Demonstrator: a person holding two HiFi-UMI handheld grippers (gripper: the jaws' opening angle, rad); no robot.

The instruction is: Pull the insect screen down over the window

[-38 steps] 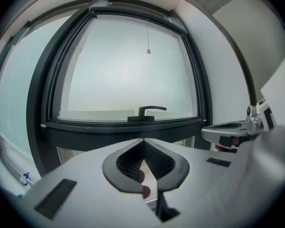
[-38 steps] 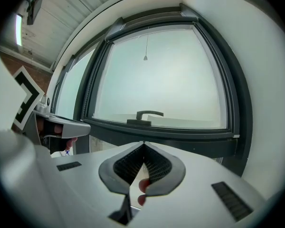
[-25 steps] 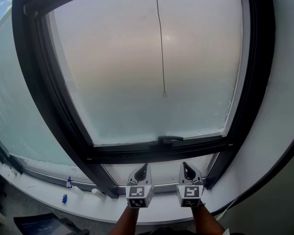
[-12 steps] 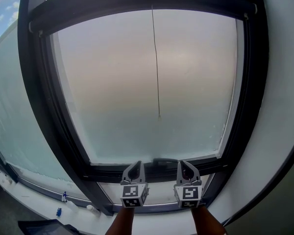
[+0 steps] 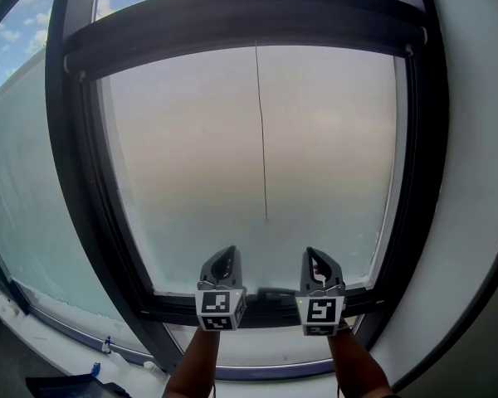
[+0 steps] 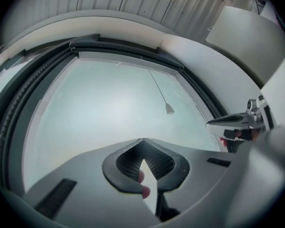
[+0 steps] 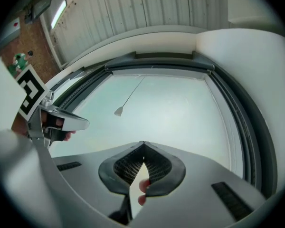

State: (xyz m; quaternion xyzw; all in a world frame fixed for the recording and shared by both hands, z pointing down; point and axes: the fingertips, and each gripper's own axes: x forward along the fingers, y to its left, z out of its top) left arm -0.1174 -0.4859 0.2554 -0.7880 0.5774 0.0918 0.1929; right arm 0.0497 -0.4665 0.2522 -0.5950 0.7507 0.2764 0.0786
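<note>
At the window (image 5: 83, 181), seen from the head view, a dark frame surrounds a pale, misted pane. The insect screen sits rolled up at the very top, inside the dark housing bar (image 5: 249, 23) that spans the opening. Only its thin pull cord (image 5: 261, 139) hangs down the middle of the pane and ends in a small toggle (image 5: 266, 219) about two thirds of the way down.

The left gripper (image 5: 227, 252) and the right gripper (image 5: 314, 254) are held side by side just below that toggle, well apart from it. Both point up at the glass in front of the lower frame rail. A dark window handle (image 5: 274, 293) shows on the rail between them. Bare forearms run down from each gripper to the bottom edge.

In the left gripper view the jaws are pressed together at their tips (image 6: 143, 139) with nothing between them. The toggle (image 6: 169, 109) hangs up and to the right of them, and the other gripper (image 6: 213, 123) juts in from the right. A fingertip (image 6: 141, 176) shows through the gap behind the pads.

The right gripper view gives the mirror picture. Its jaws are closed tip to tip (image 7: 143, 142) and empty, with the toggle (image 7: 118, 111) up to the left. The left gripper (image 7: 83, 123) is at the left edge.

Below the window, a pale sill (image 5: 66, 347) carries a small blue item (image 5: 95, 369).
</note>
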